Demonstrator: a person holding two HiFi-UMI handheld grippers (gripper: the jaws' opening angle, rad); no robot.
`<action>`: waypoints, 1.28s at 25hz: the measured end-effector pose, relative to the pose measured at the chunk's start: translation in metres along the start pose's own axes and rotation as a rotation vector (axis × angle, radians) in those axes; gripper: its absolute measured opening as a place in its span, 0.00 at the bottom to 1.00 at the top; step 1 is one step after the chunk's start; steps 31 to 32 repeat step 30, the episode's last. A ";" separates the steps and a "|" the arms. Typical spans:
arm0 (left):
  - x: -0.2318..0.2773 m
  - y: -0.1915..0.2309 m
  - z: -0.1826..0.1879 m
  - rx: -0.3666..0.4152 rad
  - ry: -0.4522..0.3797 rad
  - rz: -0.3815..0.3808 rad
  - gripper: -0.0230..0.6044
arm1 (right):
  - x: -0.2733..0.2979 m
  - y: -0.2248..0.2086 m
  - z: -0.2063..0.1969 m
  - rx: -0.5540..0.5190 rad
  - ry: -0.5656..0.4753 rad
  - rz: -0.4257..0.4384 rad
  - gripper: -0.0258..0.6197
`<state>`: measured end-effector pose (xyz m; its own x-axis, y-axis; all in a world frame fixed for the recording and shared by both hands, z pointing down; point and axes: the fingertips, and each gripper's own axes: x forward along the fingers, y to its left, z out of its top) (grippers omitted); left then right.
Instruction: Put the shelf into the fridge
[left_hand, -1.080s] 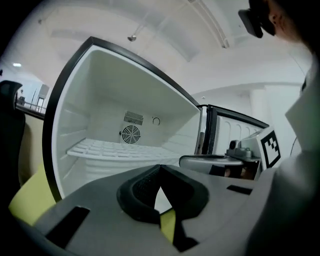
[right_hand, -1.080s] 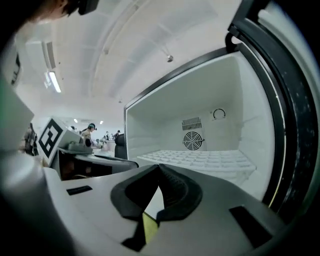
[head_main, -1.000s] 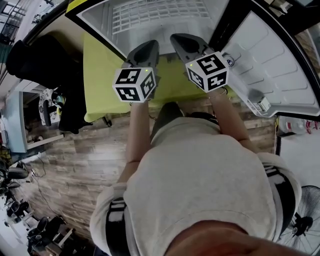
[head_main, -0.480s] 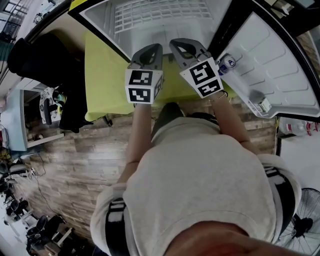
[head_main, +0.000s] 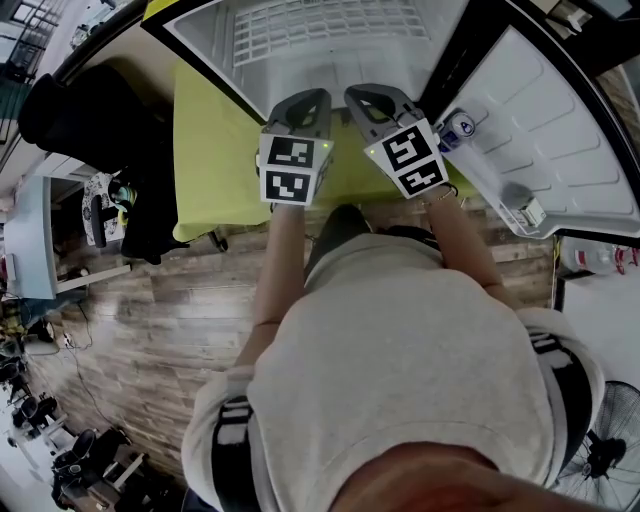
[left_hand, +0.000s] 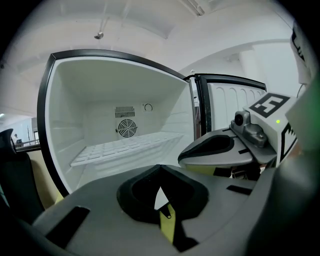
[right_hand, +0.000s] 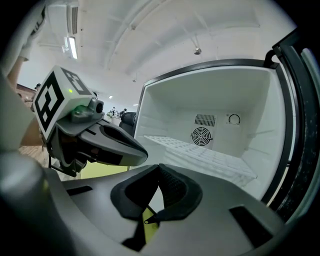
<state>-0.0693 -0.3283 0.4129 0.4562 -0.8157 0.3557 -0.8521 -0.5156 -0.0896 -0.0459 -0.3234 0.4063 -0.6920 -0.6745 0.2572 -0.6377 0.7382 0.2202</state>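
the white shelf sat across the inside of the open fridge, below the rear fan, so the task looked done; at most the door was left to shut. the left claw and right claw hung side by side at the near opening, both clenched, empty and touching nothing.

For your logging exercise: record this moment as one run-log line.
shelf: in fridge | left gripper: shut, empty | right gripper: shut, empty | door: open
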 end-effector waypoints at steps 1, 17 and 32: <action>0.000 0.000 0.001 0.000 -0.001 -0.002 0.05 | 0.000 0.000 0.000 -0.001 0.002 0.002 0.04; -0.003 0.009 -0.004 -0.055 -0.013 -0.017 0.05 | 0.001 -0.006 0.003 0.028 -0.021 -0.023 0.04; -0.003 0.009 -0.004 -0.090 -0.026 -0.022 0.05 | 0.003 -0.008 0.002 0.055 -0.031 -0.005 0.04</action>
